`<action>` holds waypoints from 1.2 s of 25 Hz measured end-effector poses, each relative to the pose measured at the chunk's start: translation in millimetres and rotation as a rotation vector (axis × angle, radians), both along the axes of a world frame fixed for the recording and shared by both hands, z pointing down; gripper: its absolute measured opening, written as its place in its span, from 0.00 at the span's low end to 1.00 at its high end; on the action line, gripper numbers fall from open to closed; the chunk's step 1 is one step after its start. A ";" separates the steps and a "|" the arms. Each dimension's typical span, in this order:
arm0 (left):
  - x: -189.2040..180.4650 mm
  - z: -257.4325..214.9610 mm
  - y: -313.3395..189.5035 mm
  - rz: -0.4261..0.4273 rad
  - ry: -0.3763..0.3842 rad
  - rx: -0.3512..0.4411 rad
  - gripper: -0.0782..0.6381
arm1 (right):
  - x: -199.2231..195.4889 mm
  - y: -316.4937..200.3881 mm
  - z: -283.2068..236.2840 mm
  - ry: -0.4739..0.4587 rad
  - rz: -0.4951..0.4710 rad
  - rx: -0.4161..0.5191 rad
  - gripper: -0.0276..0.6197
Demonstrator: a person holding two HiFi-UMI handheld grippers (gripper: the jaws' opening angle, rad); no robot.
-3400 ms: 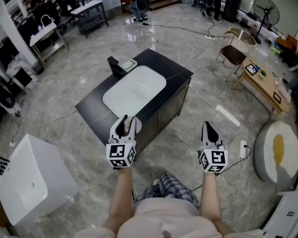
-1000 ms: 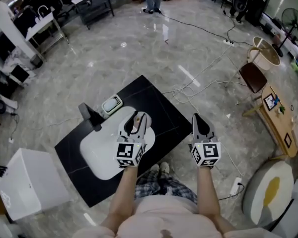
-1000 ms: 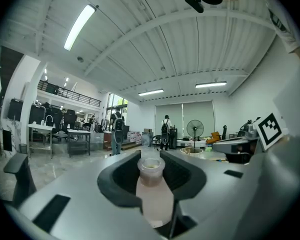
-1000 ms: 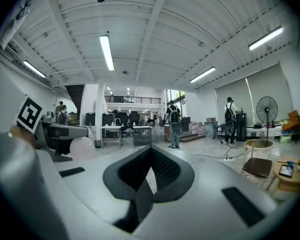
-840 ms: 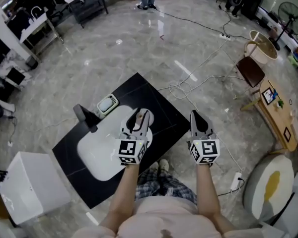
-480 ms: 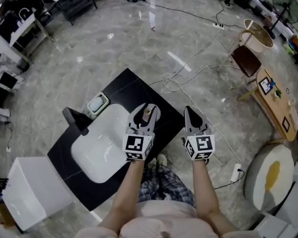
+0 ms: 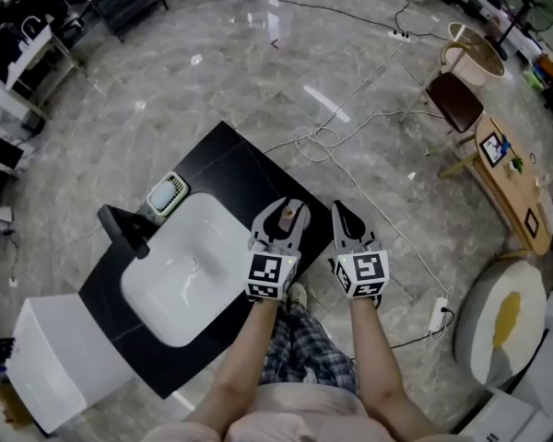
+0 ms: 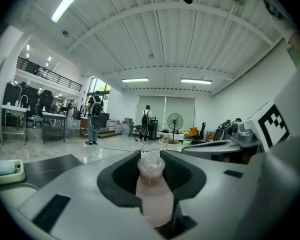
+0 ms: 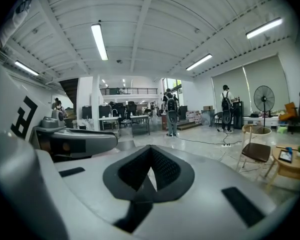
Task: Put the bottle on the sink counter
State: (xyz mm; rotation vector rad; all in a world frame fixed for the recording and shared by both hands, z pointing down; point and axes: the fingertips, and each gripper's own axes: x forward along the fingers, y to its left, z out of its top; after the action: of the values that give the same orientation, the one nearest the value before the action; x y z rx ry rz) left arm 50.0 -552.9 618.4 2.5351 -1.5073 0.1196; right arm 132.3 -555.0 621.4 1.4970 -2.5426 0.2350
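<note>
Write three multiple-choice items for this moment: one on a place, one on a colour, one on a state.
1. Where is the bottle?
A. Between the left gripper's jaws
B. Lying in the white basin
C. On the floor

2. What colour is the sink counter around the basin?
A. White
B. Black
C. Wood brown

3. How do the right gripper's jaws stand?
A. Together, nothing between them
B. Closed on the bottle
C. Wide apart

Answers:
1. A, the left gripper view shows the bottle upright between its jaws.
2. B, the head view shows a black top.
3. A, the right gripper view shows the jaw tips meeting with nothing between them.
</note>
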 end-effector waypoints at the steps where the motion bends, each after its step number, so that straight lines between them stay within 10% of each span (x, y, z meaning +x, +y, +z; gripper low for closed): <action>1: 6.6 6.6 -1.0 0.008 -0.002 -0.002 0.30 | 2.9 -0.6 6.8 -0.001 0.001 -0.004 0.07; 30: 53.3 74.9 -1.9 0.090 -0.140 -0.026 0.30 | 22.7 -6.9 61.8 -0.042 0.042 -0.065 0.07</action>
State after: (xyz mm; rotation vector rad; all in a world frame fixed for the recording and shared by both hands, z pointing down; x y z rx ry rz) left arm 103.3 -554.8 693.3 2.6226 -1.4289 0.3336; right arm 155.0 -561.9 683.2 1.5375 -2.5116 0.3551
